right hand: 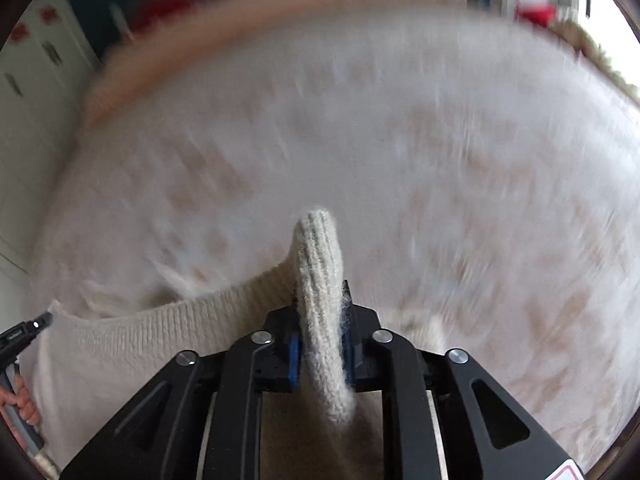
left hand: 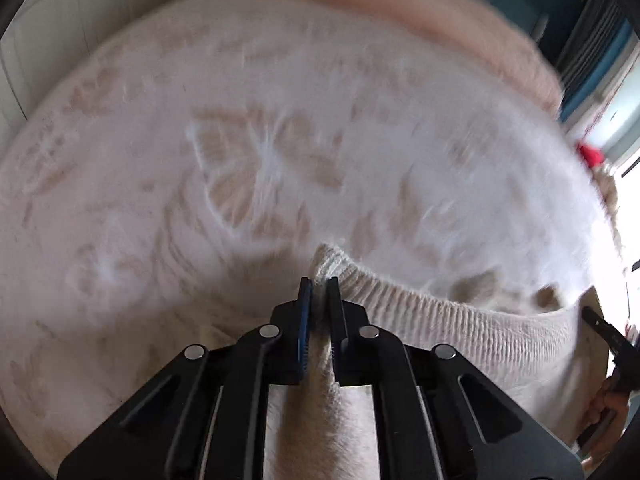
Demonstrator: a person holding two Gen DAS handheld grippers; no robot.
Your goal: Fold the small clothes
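Note:
A cream knitted garment with a ribbed hem (left hand: 460,320) stretches between both grippers over a fluffy white blanket. My left gripper (left hand: 319,286) is shut on one corner of the ribbed hem, the fabric pinched between its black fingers. My right gripper (right hand: 322,300) is shut on the other corner, where a ribbed fold (right hand: 318,264) sticks up out of the jaws. The right gripper's tip (left hand: 600,326) shows at the right edge of the left wrist view. The left gripper's tip (right hand: 30,330) shows at the left edge of the right wrist view, with a person's hand (right hand: 18,400) below it.
The blanket (left hand: 280,140) with faint beige marks covers the whole surface under the garment. A pink knitted cloth (left hand: 400,8) lies along its far edge. White cabinet fronts (left hand: 48,40) stand at the left and something red (left hand: 590,154) lies at the right edge.

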